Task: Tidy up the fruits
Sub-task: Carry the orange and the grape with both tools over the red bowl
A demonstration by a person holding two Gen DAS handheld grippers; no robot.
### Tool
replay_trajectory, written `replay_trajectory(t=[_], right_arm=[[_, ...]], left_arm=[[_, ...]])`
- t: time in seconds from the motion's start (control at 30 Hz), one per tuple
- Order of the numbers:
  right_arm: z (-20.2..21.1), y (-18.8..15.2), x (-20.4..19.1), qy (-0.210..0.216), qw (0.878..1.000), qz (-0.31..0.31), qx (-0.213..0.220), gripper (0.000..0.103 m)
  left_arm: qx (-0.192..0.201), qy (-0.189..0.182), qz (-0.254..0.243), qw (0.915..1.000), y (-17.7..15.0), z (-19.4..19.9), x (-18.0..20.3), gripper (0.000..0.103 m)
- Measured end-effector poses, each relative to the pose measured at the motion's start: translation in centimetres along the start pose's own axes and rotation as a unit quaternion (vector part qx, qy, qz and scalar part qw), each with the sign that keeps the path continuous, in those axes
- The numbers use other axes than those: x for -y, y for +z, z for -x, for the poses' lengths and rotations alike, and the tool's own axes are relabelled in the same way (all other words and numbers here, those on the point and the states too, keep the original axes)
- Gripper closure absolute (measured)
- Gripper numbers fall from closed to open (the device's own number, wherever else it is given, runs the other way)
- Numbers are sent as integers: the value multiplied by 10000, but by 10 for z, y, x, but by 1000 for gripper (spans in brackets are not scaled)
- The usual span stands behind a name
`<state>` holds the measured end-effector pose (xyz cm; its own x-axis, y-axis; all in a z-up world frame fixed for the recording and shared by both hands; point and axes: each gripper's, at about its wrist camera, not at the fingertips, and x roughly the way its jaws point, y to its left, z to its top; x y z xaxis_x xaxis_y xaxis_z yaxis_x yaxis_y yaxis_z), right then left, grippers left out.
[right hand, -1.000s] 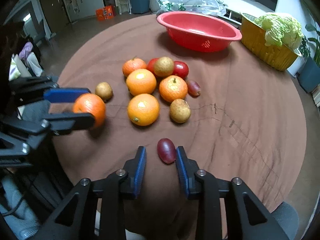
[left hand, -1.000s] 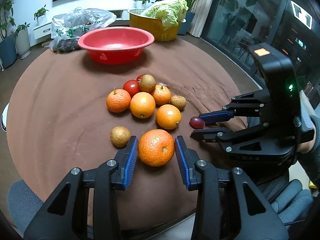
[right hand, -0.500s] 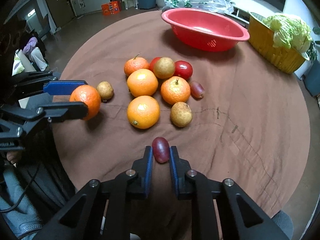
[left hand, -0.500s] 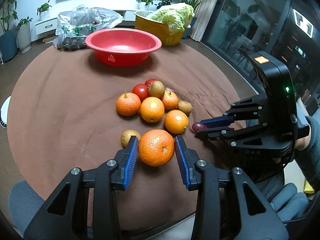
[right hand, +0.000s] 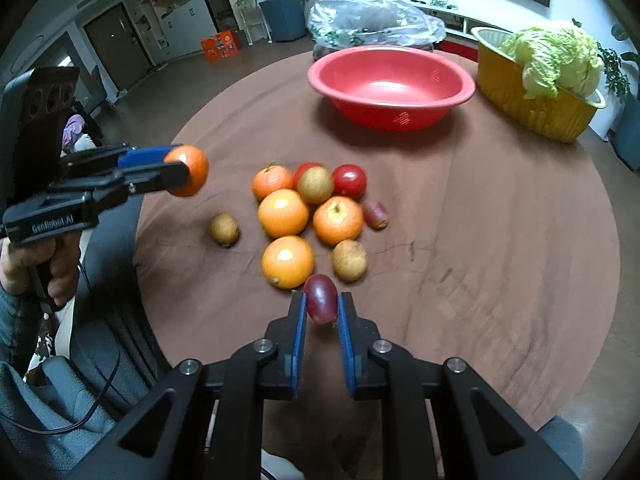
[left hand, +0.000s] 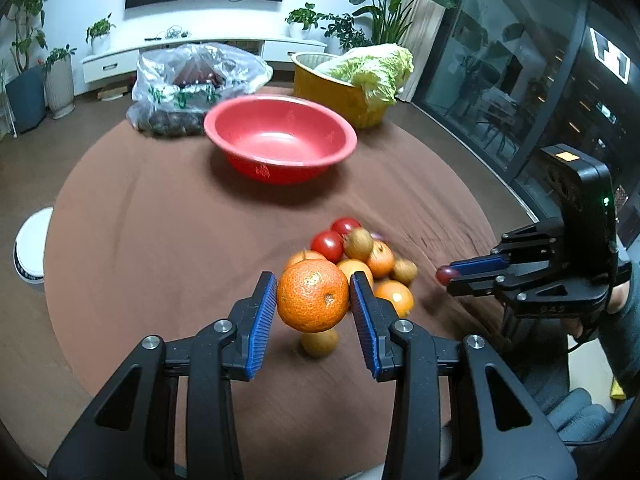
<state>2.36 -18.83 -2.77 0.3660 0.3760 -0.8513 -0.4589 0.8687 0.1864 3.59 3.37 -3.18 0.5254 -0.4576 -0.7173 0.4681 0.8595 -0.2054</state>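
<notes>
My left gripper (left hand: 314, 300) is shut on a large orange (left hand: 313, 295) and holds it above the table; it also shows in the right wrist view (right hand: 188, 170). My right gripper (right hand: 322, 304) is shut on a dark red grape (right hand: 320, 299), lifted off the cloth; the grape also shows in the left wrist view (left hand: 443, 274). A pile of fruit (right hand: 308, 208) with oranges, tomatoes and small brown fruits lies on the brown table (right hand: 480, 240). An empty red bowl (right hand: 390, 86) stands at the far side.
A yellow basin with a cabbage (right hand: 548, 80) stands at the far right. A plastic bag (right hand: 372, 24) lies behind the red bowl. One small brown fruit (right hand: 224, 229) lies apart, left of the pile. A white object (left hand: 30, 246) sits beyond the table's left edge.
My left gripper has lifted the orange off the table. My right gripper closed on the grape and raised it. Both have risen above the pile.
</notes>
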Motion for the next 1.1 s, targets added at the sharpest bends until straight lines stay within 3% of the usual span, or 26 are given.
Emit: replay_trajectory(t=[0.2,0.43,0.6,0.67,0.9,1.1], right_arm=[[21,31,21,-194,9991,-48,376,86],[24,98,53,-313,9961,-92,817,86],[-2,146,75,-401,9961,-148,773,86],[-17,159,83,-401,9968,-168,673,86],[-47,175,100,-472,9977,-235,421,85],[-59,177,107,-577,9975,-236,340,85]], left_arm=[[15,138,-147,9998,33,-8,-13,67],[43,403,-389,9984,102,-39,-32,67],[-128,700,-580,9958,147,-82,-43,67],[-224,661,-639,9955,157,-98,-43,67],[-603,690,-629,9938,165,-151,-45,66],[-735,740,-688,9922,166,-171,-44,66]])
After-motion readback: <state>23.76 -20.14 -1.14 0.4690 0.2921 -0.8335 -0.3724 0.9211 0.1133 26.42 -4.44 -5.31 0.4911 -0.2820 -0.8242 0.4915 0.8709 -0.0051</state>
